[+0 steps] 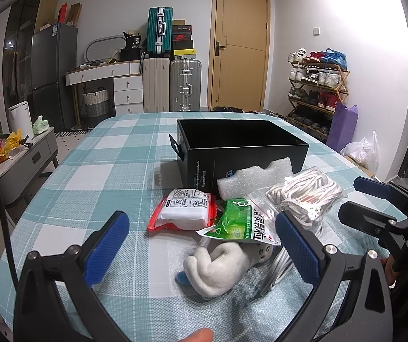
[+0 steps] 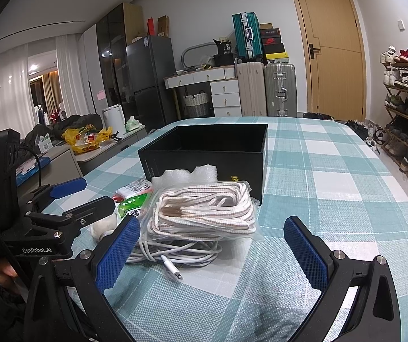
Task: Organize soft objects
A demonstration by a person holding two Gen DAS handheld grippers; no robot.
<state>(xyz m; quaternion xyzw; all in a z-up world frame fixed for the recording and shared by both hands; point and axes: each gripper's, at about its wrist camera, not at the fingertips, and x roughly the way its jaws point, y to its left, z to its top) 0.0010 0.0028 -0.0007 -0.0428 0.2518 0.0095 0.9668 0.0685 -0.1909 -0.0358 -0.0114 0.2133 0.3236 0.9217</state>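
The black box (image 2: 206, 154) stands open-topped on the checked tablecloth (image 2: 332, 188); access from above is unobstructed. A foam piece (image 2: 189, 175), bag of cord (image 2: 204, 208) and white cable (image 2: 175, 253) crowd its near wall. Cloth to the right of the pile is bare. The left gripper (image 2: 90, 191) occupies the left flank.

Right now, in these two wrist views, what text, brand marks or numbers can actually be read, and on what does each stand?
"GenRobot.AI": side of the left gripper, seen from the right wrist.
"38": black bag on the desk.
Chinese characters on the green sachet: upside down, not read with confidence.
Print on the black box side: too small.
White tissue pack: only diagrams legible.
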